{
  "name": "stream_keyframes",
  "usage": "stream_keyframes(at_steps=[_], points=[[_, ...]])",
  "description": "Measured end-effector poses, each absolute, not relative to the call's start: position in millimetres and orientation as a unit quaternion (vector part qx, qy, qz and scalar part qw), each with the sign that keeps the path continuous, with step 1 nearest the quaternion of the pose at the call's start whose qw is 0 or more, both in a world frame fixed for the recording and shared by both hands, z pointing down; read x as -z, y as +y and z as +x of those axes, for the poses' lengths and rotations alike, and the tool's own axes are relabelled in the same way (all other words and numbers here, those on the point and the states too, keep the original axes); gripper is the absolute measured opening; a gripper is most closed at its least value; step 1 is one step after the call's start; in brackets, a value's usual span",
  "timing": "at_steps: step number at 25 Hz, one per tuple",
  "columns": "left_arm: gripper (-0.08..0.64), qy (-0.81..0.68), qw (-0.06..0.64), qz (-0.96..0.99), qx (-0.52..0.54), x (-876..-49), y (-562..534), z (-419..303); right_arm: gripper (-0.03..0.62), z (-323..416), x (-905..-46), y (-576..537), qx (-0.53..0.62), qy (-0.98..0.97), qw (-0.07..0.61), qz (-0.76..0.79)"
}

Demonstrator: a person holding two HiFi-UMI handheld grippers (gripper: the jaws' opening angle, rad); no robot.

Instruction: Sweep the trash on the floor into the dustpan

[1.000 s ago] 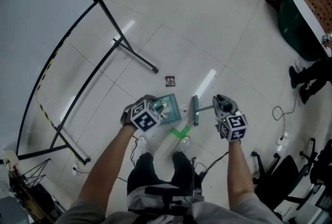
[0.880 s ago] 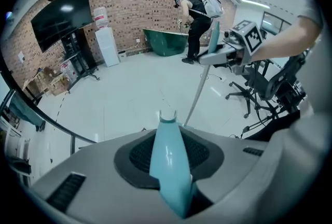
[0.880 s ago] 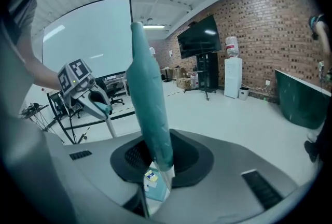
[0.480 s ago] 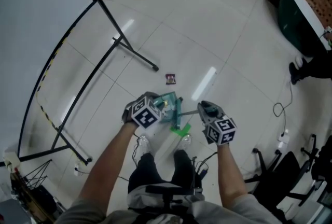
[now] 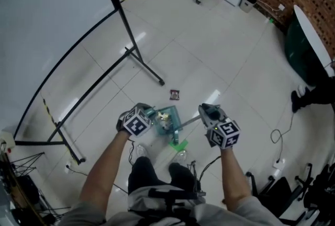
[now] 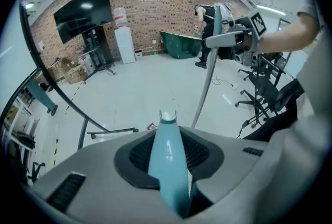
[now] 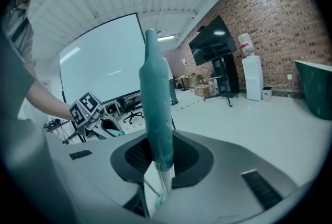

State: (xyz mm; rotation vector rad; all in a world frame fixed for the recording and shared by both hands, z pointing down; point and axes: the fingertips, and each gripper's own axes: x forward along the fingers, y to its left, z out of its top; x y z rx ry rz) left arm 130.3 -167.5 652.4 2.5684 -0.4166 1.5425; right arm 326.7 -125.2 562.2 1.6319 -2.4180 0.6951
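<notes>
The left gripper (image 6: 168, 168) has its jaws narrow and clamped on the pale blue dustpan handle (image 6: 167, 145). The jaws of the right gripper (image 7: 158, 166) are closing on the teal broom handle (image 7: 155, 98) that stands between them. In the last second the right gripper came nearer to the left one. The broom (image 5: 187, 122), which stood apart at the right of the dustpan (image 5: 168, 115), now has its brush end at the pan's edge. The pan seems to hold some light scraps. 1 dark wrapper (image 5: 174, 94) still lies on the floor beyond the pan, clearly apart, so I judge that another stroke is needed.
</notes>
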Motion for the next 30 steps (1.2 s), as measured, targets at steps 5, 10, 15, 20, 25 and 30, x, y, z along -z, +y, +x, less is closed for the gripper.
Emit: stream_keyframes(at_steps=[5, 10, 15, 20, 25, 30], points=[[0.101, -0.175, 0.076, 0.851, -0.490, -634.4, -181.0, 114.7, 0.060, 326.7, -531.4, -160.6, -0.192, -0.823, 0.110, 0.523], [0.101, -0.190, 0.087, 0.844, -0.493, -630.8, -209.4, 95.0, 0.061, 340.4, -534.7, -201.7, -0.181, -0.811, 0.147, 0.537], [0.101, -0.208, 0.101, 0.842, -0.487, -629.4, -234.8, 73.4, 0.060, 354.6, -551.1, -235.2, -0.183, -0.792, 0.164, 0.559], [0.102, -0.226, 0.100, 0.830, -0.500, -633.0, -261.3, 78.1, 0.060, 360.1, -563.8, -280.0, -0.179, -0.795, 0.163, 0.556], [0.101, -0.245, 0.109, 0.820, -0.506, -636.5, -279.8, 103.0, 0.057, 366.8, -581.1, -322.0, -0.167, -0.809, 0.186, 0.531], [0.101, -0.260, 0.125, 0.807, -0.515, -644.0, -293.2, 127.7, 0.057, 353.4, -615.4, -345.7, -0.169, -0.836, 0.208, 0.479]])
